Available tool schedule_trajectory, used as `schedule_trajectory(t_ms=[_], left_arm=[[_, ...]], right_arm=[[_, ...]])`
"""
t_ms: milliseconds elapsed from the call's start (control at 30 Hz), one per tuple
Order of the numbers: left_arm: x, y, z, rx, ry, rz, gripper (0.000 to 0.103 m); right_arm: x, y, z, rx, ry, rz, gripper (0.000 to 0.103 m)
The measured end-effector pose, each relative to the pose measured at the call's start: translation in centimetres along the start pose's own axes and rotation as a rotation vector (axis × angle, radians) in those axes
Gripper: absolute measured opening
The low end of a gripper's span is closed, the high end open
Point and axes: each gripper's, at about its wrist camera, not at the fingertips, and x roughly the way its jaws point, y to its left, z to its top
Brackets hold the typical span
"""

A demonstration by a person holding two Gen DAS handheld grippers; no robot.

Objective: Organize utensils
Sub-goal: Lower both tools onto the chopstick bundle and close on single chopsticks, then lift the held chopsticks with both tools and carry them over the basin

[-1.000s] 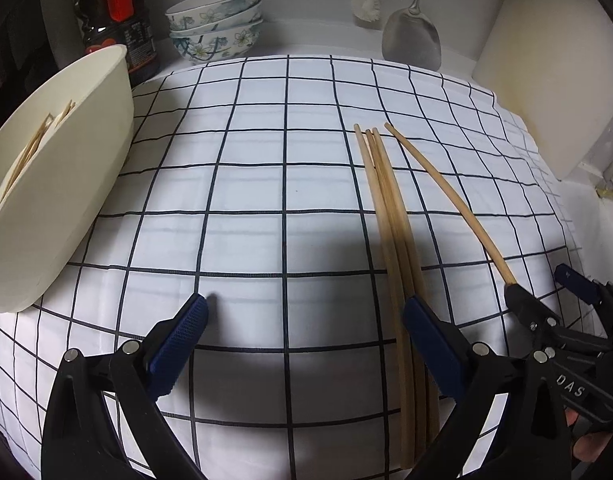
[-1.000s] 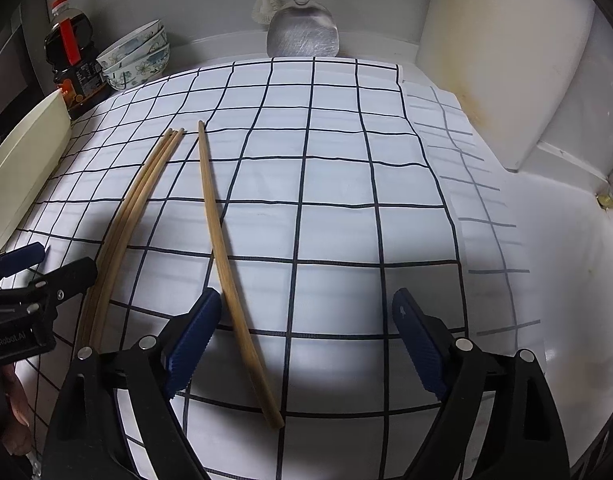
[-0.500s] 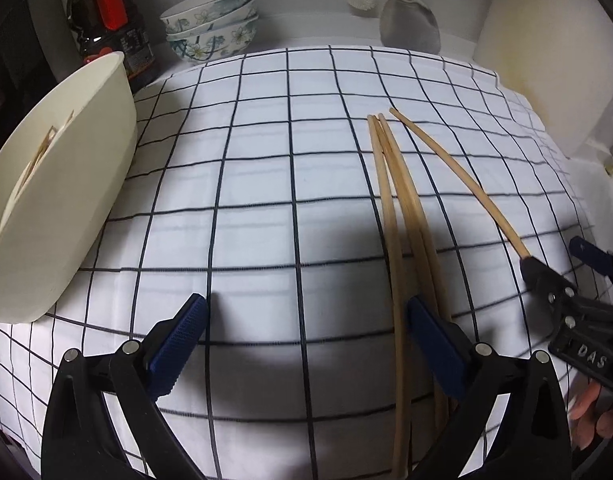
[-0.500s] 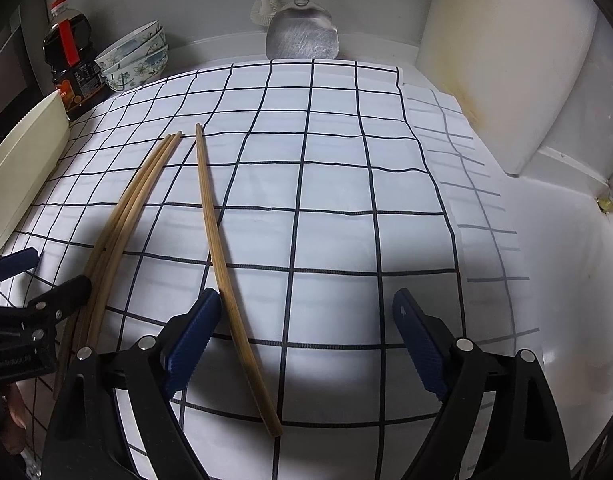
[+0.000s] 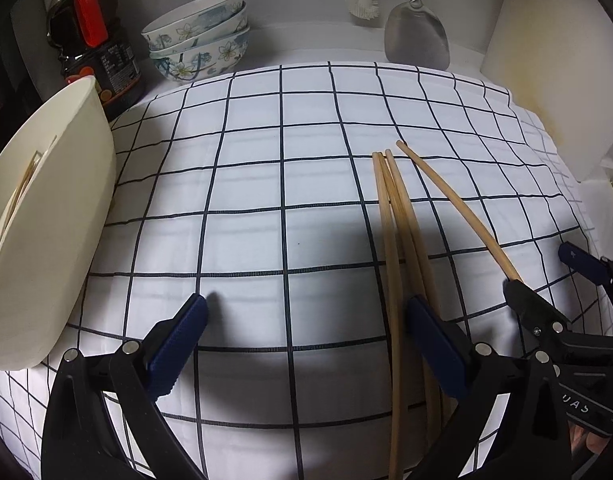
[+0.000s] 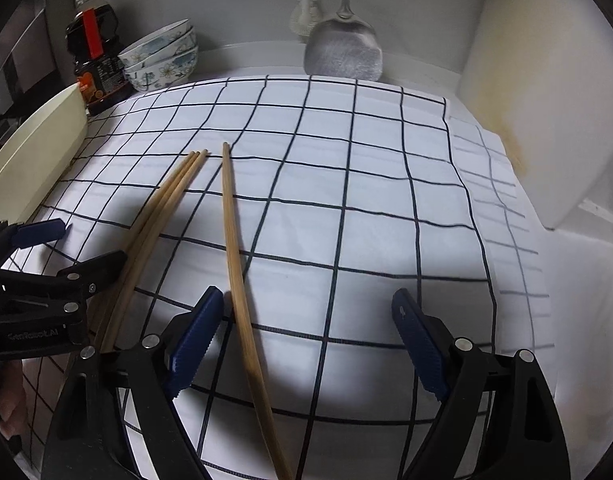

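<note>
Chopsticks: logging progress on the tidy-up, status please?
Left gripper open, right gripper open, both empty. Four chopsticks loose on checked cloth; cream holder far left. Nothing in the way.

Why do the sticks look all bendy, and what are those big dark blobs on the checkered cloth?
Left wrist view: the fisheye lens curves the chopsticks and the cloth lines; the dark blobs are shadows in front of the left gripper. Right wrist view: same bending on the lone chopstick, shadow by the right gripper, corners black.
</note>
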Motion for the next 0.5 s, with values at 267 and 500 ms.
schedule_trajectory(t_ms=[267, 500], left_arm=[[-1.2, -0.7, -0.3, 0.034, -0.062, -0.029, 0.038], [-1.5, -0.7, -0.7, 0.019, -0.048, -0.086, 0.007]], right_arm=[[-0.6, 1.7, -0.2, -0.075, -0.027, 0.067, 0.037], [-0.9, 2.3, -0.4, -0.068, -0.021, 0.086, 0.006]])
